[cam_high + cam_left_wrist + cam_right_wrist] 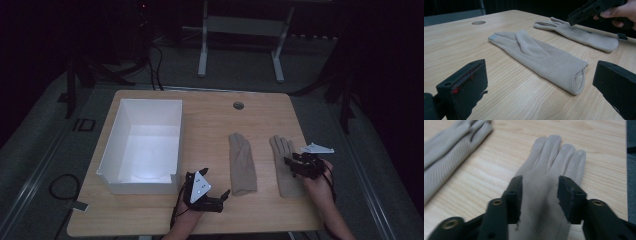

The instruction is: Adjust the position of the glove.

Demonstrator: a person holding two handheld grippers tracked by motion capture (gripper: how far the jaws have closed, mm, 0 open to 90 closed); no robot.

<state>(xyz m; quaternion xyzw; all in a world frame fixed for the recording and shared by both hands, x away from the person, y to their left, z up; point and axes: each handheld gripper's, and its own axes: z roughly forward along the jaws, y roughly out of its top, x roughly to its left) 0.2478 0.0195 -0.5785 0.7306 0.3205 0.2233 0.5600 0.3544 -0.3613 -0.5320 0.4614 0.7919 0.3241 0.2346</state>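
Right glove [549,195] lies flat between my right gripper [540,195] jaws, half open and gripping nothing, ready to pinch.

High view overhead; gripper views low, sharing gloves [544,60].

Both gloves were beige: the right glove [286,167] plain, the left glove [242,165] with a grey fingertip patch and, in the right gripper view, fine ribbing. The table [210,125] was light wood with a visible grain and a grey round plug at 12 o'clock. The box [142,145] at 9 o'clock was white. Both grippers, left [226,194] and right [289,164], were black, each topped by a pale grey plate.
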